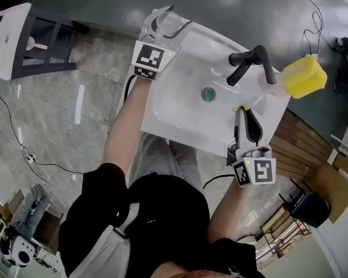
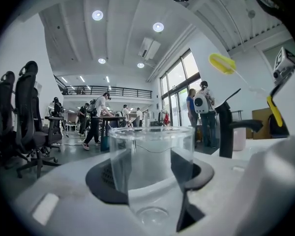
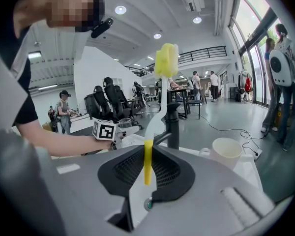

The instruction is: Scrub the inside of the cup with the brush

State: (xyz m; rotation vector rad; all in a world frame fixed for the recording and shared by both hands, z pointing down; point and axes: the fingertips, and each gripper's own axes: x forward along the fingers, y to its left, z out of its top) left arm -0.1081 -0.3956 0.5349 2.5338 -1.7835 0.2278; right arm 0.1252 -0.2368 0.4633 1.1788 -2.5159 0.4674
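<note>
The left gripper point(image 1: 175, 17) sits at the far left corner of the white sink point(image 1: 180, 114), at the end of the person's bare left forearm point(image 1: 124, 126). Its jaws are clasped around a clear plastic cup point(image 2: 152, 161), one on each side of the wall. The cup is upright with its mouth open upward and nothing inside. It is over the sink's rim, but it is unclear whether its base rests there or hangs just above.

In the middle of the basin is the round drain point(image 1: 207, 94). Behind it, on the far rim, the black faucet point(image 1: 249, 59) arches over the bowl.

Further right, the right gripper point(image 1: 246, 113) is over the sink's near right edge with its jaws pointing toward the faucet. The jaws are clamped on the thin yellow end of the brush point(image 1: 301, 77). The pale handle runs up and away past the faucet. Its yellow sponge head lies beyond the sink's right corner, well apart from the cup and not inside it.

In the right gripper view a white mug point(image 3: 227, 152) stands on the sink's rim just to the right of the faucet.
</note>
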